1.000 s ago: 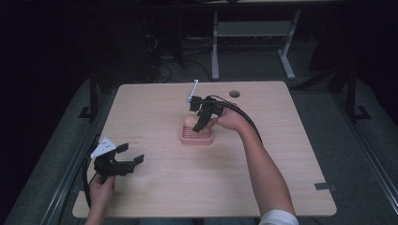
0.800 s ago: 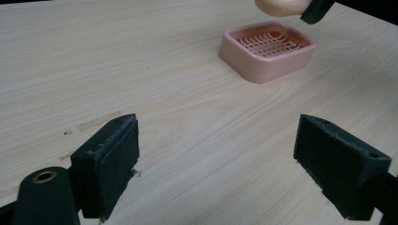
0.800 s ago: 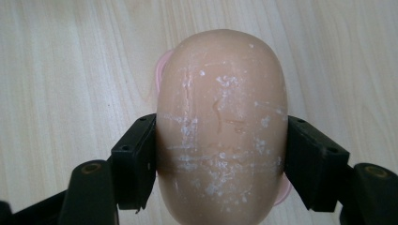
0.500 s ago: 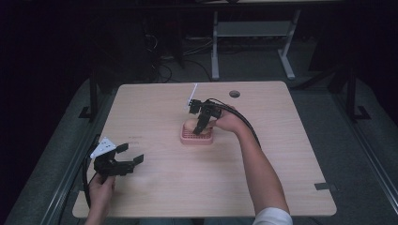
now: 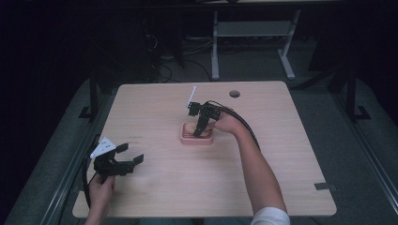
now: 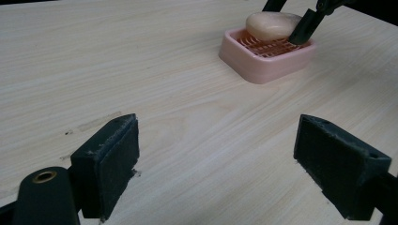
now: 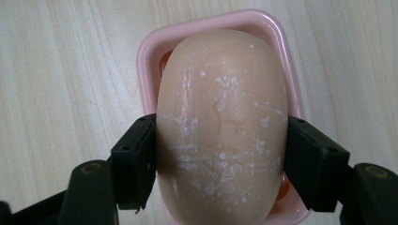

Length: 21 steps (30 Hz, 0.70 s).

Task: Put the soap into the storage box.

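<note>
Jaws of the right gripper pressed against both long sides of a pale beige soap bar, clamped on it just above a pink soap dish. Soap speckled with white flecks and faint scratches, wider than the dish's inner well in the right gripper view, covering most of it. Pink rim visible around the far end and along one side. From the high view, right gripper tipped steeply down over the dish, near the middle of the light wooden surface, right hand behind it and a black cable looping back along the forearm. White plate standing up at the gripper's far side.

Jaws of the left gripper spread wide apart, nothing between them, low over bare wood. Foam-like black pads worn at the edges. Seen from the high view, left gripper at the near left part of the surface, held by the left hand, grey three-cornered plate on top, well apart from the dish.

In the left gripper view, dish farther off, ribbed orange-pink grid inside, soap over its far half, one black jaw of the other gripper touching the bar's side.

Round dark hole near the far edge of the surface. Dark floor and a metal frame beyond.
</note>
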### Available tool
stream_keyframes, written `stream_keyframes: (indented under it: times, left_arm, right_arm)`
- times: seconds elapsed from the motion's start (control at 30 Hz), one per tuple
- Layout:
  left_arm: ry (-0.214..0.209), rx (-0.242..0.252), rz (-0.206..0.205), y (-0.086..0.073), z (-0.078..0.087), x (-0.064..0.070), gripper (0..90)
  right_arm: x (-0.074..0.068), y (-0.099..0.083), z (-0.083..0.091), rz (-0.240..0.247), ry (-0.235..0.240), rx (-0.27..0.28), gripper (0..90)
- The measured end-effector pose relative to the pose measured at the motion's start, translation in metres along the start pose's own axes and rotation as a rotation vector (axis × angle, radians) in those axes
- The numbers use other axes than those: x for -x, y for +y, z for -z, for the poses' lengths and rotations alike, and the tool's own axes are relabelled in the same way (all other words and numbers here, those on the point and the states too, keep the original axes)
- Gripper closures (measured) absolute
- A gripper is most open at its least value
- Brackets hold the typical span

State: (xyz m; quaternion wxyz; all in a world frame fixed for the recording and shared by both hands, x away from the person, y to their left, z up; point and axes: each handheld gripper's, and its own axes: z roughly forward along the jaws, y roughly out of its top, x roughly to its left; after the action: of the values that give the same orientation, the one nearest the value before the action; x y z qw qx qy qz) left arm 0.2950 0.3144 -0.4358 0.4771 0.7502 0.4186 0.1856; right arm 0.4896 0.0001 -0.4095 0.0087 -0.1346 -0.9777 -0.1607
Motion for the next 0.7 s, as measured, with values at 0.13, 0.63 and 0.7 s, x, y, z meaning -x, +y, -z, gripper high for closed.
stream_keyframes:
  times: [0.13, 0.63, 0.7]
  left_arm:
    - [0.000, 0.001, 0.000, 0.0002, 0.0003, -0.0005, 14.2]
    - [0.001, 0.000, 0.000, 0.0002, 0.0005, -0.0006, 14.2]
    - [0.001, 0.000, -0.001, 0.0003, 0.0006, -0.0006, 14.3]
  right_arm:
    - [-0.0001, -0.0006, -0.0022, 0.000, 0.001, -0.004, 31.7]
    - [-0.0006, -0.0002, -0.0042, 0.006, 0.002, -0.008, 31.6]
    - [-0.0005, -0.0002, -0.0044, 0.005, 0.003, -0.008, 31.6]
